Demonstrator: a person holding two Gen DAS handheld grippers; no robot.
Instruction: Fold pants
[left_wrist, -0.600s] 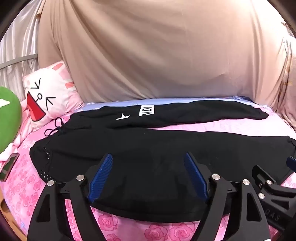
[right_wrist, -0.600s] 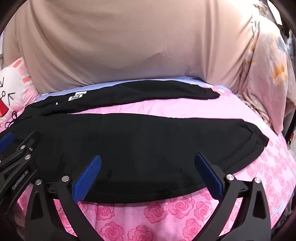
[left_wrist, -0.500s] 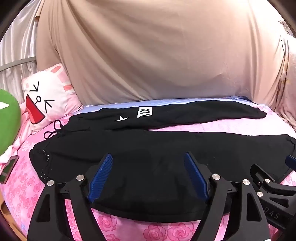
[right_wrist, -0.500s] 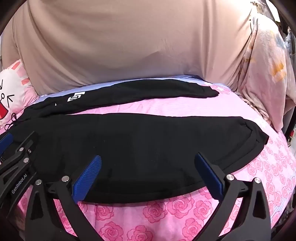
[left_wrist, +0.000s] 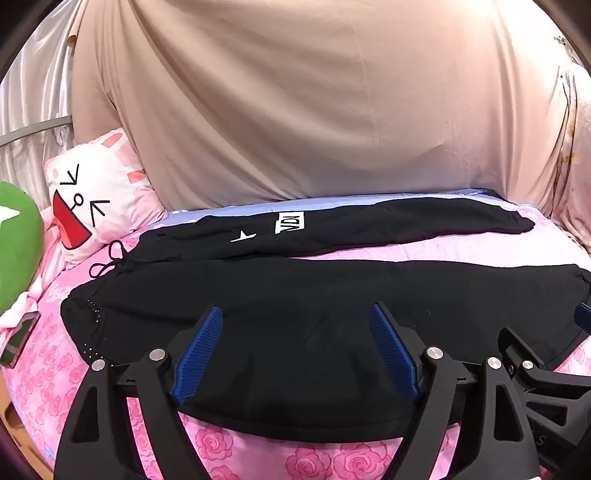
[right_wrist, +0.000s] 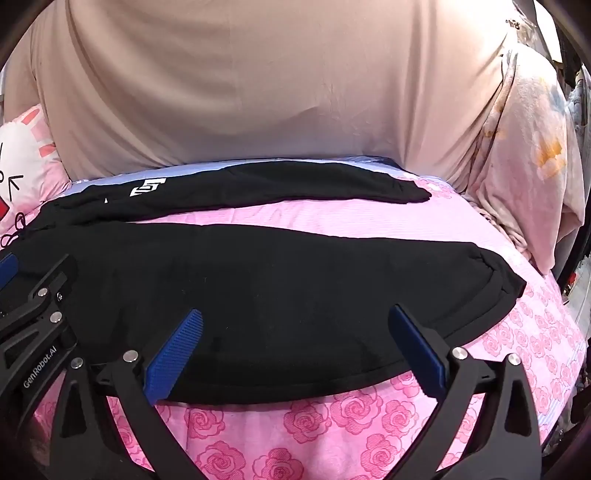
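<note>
Black pants (left_wrist: 295, 291) (right_wrist: 258, 280) lie spread flat across a pink rose-print bed, waistband to the left, the two legs running right. The far leg carries a white logo (left_wrist: 290, 223). My left gripper (left_wrist: 297, 321) hovers open over the near leg toward the waist end, with nothing between its blue pads. My right gripper (right_wrist: 295, 319) stands wide open over the same leg nearer the cuff (right_wrist: 495, 277), also holding nothing. Each gripper shows at the edge of the other's view.
A white cartoon-face pillow (left_wrist: 92, 199) and a green plush (left_wrist: 16, 236) sit at the bed's left. A phone (left_wrist: 18, 338) lies at the left edge. Beige cloth (left_wrist: 314, 103) covers the back wall. A pale blanket (right_wrist: 528, 155) is piled at the right.
Both views have shifted slightly, the pants sitting a little lower and farther in frame. The jaws stay apart and the pants have not moved on the bed.
</note>
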